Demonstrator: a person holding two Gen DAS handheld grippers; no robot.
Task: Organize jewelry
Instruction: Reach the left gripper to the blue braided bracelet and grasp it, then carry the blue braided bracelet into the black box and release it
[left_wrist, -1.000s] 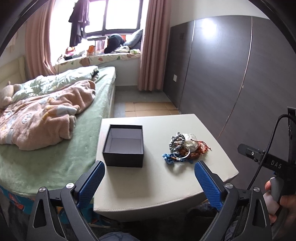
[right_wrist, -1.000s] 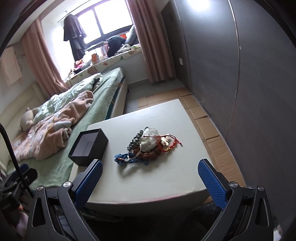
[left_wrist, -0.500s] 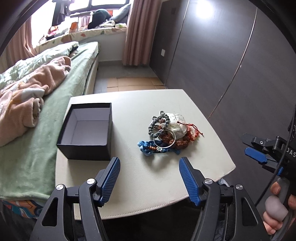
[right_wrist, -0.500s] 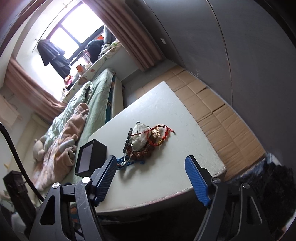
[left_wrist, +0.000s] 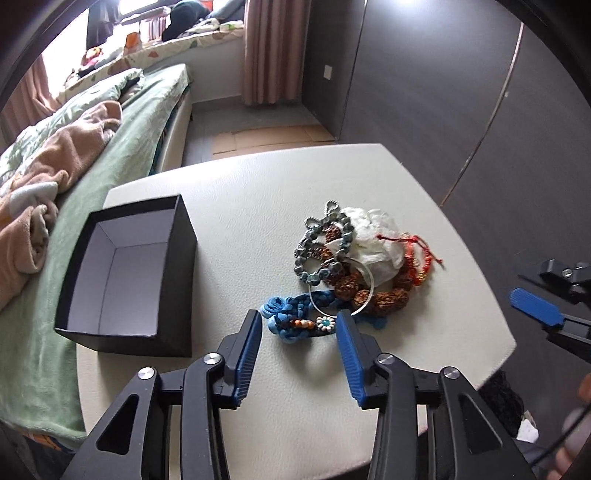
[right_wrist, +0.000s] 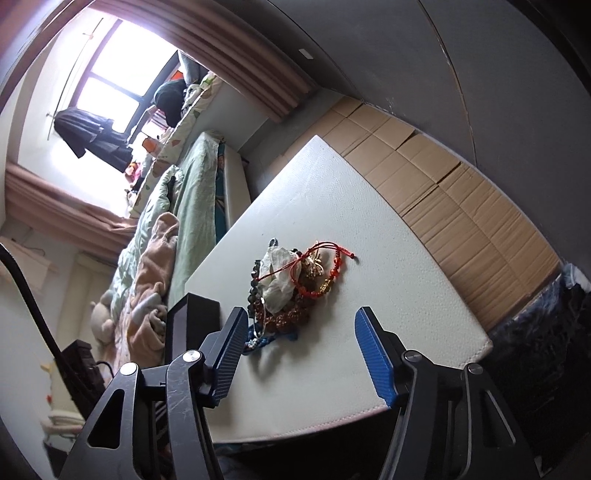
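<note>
A pile of jewelry (left_wrist: 354, 266) lies on the white table (left_wrist: 258, 206): a blue braided bracelet with a flower charm (left_wrist: 295, 319), a silver bangle (left_wrist: 341, 282), grey and brown bead bracelets, a red cord bracelet (left_wrist: 417, 254) and a white pouch. An open, empty black box (left_wrist: 129, 273) stands to its left. My left gripper (left_wrist: 299, 325) is open, its fingers on either side of the blue bracelet. My right gripper (right_wrist: 299, 332) is open above the table's near edge, short of the pile (right_wrist: 291, 284); it also shows at the right of the left wrist view.
A bed with green sheets and a pink blanket (left_wrist: 55, 166) runs along the table's left side. Dark wardrobe doors (left_wrist: 461, 92) stand to the right. Cardboard sheets (right_wrist: 443, 184) cover the floor beyond the table. The box (right_wrist: 188, 325) shows edge-on in the right wrist view.
My left gripper has moved forward and down to the blue bracelet, its jaws narrower. My right gripper has tilted and come closer to the pile.
</note>
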